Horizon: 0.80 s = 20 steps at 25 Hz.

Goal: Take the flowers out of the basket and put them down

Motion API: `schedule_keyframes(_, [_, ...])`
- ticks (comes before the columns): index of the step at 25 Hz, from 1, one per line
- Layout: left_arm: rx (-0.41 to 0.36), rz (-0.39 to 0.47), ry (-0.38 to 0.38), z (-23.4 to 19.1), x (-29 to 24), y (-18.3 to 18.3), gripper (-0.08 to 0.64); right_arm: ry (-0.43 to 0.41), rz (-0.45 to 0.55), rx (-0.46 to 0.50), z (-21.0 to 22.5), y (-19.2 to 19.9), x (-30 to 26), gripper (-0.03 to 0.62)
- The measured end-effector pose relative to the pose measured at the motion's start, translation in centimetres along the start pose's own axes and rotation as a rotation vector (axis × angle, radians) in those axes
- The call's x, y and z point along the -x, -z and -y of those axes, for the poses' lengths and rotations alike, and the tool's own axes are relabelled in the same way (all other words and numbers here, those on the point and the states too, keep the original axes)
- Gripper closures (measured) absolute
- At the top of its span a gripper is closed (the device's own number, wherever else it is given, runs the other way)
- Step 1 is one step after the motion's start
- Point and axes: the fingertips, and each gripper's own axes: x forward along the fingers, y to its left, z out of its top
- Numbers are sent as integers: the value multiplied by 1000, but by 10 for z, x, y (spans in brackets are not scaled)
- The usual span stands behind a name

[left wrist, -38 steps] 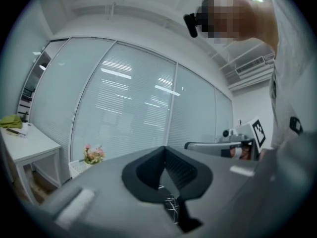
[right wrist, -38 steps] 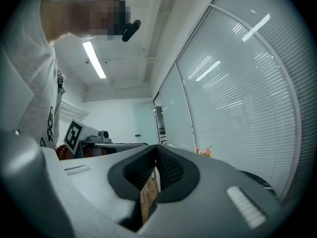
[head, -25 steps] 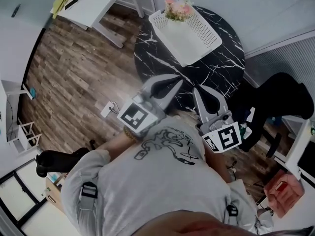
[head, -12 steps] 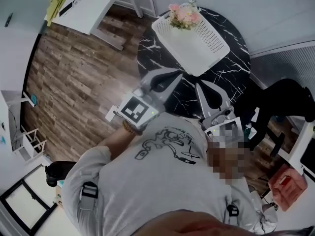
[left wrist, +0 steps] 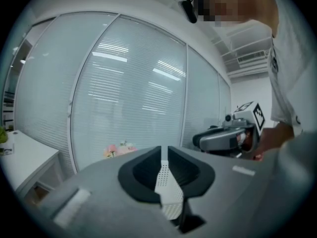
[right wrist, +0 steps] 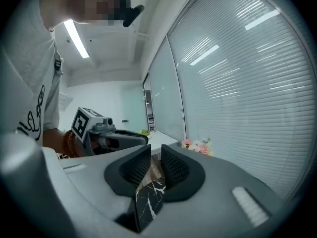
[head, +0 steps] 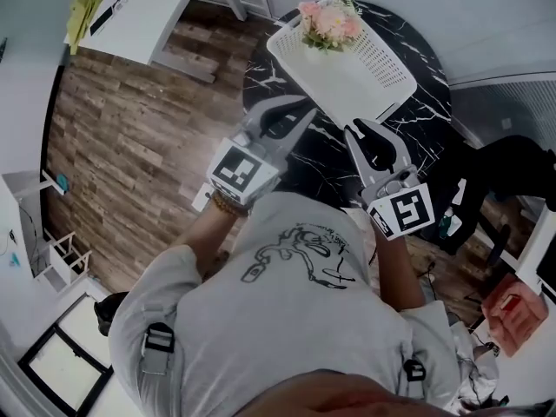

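A bunch of pink and white flowers [head: 330, 23] lies at the far end of a white mesh basket [head: 369, 72] on a round black marble table [head: 417, 115]. My left gripper [head: 301, 111] is over the table's near left edge, just short of the basket. Its jaws are opening, with a narrow gap and nothing between them [left wrist: 164, 150]. My right gripper [head: 358, 132] hovers near the basket's near corner. Its jaws are opening too, and only the marble top shows through the gap [right wrist: 156, 155]. The flowers [left wrist: 119, 150] [right wrist: 197, 145] are small and far ahead of both.
A white desk [head: 152, 20] with a yellow-green cloth [head: 85, 7] stands to the far left across wood floor. A black chair [head: 512, 163] is to the right of the table. Glass walls with blinds [right wrist: 247, 83] stand behind the table.
Both grippers have moved forward toward the basket, which now sits closer in the head view. The right gripper has come up over the table's edge.
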Motion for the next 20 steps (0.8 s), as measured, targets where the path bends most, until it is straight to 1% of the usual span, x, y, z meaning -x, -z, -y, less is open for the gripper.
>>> schedule_keyframes(6, [-13, -61, 3, -38, -19, 31, 500, 10, -46, -9, 29, 24, -31, 503])
schedule_keyframes(14, [-45, -151, 4, -87, -49, 70, 457, 12, -107, -4, 73, 60, -73, 437])
schedule_keyframes(17, [-49, -181, -2, -106, -61, 84, 456, 15, -144, -15, 88, 76, -89, 413])
schedule_keyframes(20, [-50, -231, 2, -122, -69, 100, 437, 4, -184, -28, 97, 92, -102, 386])
